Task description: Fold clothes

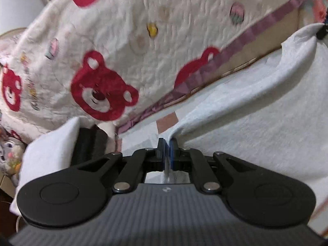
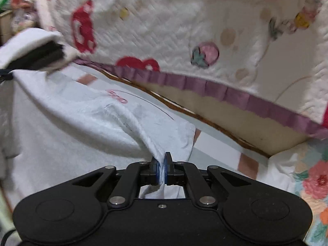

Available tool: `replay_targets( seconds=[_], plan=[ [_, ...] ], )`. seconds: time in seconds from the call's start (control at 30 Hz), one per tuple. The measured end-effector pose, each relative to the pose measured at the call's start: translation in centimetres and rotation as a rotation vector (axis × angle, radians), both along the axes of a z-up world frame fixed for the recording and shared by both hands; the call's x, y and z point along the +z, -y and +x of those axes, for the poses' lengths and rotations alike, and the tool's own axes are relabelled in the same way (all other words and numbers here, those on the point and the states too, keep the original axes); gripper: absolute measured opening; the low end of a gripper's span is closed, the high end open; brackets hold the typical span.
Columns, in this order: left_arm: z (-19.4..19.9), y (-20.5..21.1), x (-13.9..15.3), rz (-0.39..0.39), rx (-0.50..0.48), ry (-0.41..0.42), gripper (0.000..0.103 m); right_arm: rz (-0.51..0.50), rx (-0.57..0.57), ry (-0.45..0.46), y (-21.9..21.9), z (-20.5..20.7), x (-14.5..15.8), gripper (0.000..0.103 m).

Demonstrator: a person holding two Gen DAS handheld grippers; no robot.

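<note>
A pale grey-white garment (image 1: 256, 106) hangs stretched between my two grippers above the bed. My left gripper (image 1: 167, 143) is shut on one edge of it, the cloth pinched between the blue pads. At the top right of the left wrist view the far corner of the cloth runs up to the other gripper's dark tip (image 1: 322, 30). In the right wrist view the same garment (image 2: 71, 123), with small pink lettering (image 2: 116, 97), spreads to the left. My right gripper (image 2: 162, 160) is shut on its near corner. At the far left edge the cloth reaches the left gripper's tip (image 2: 5, 75).
A white quilt (image 1: 127, 41) with red bear faces and a purple frill (image 2: 225, 92) lies behind the garment. A stack of folded white and black clothes (image 1: 67, 141) sits at its edge. The sheet (image 2: 215, 149) under the garment has pink squares. Flowered bedding (image 2: 311, 180) lies right.
</note>
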State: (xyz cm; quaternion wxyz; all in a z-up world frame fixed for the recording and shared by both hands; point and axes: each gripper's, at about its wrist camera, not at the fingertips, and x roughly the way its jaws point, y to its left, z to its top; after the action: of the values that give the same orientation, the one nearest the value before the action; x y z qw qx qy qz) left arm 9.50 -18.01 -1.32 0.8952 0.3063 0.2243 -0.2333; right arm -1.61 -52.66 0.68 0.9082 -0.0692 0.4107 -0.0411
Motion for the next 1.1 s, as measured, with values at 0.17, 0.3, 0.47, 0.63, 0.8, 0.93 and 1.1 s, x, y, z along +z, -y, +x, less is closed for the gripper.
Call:
replay_targets(
  seconds=[0.17,0.3,0.47,0.63,0.8,0.93,1.1],
  plan=[
    [4.7,1.9,-5.8,0.01,0.057,-0.023,0.004,-0.028,-0.116,-0.04,2.0,6.7,-5.8,0.003],
    [5.6,2.8,-10.1,0.075,0.051,-0.081,0.004,-0.046,-0.126,-0.126,1.5,8.0,-11.1,0.003],
    [7.7,3.3,-11.9,0.07,0.06,-0.18,0.005,-0.048,-0.077,-0.173,1.9,9.1,-11.3,0.007],
    [11.0,0.4,-9.3,-0.21,0.132,-0.328,0.016,0.276,-0.148,-0.064,7.5,9.3,-9.8,0.027],
    [13.4,-3.9,-7.8,-0.46,0.262,-0.339,0.028,0.59,-0.263,0.083,12.9,8.5,-9.7,0.038],
    [14.9,-4.9,-9.6,-0.455,0.344,-0.337,0.029,0.633,-0.355,0.165,15.1,8.2,-9.7,0.044],
    [18.1,-6.4,-12.3,-0.632,0.399,-0.563,0.03,0.466,-0.283,0.046,13.9,11.5,-13.8,0.045]
  ],
)
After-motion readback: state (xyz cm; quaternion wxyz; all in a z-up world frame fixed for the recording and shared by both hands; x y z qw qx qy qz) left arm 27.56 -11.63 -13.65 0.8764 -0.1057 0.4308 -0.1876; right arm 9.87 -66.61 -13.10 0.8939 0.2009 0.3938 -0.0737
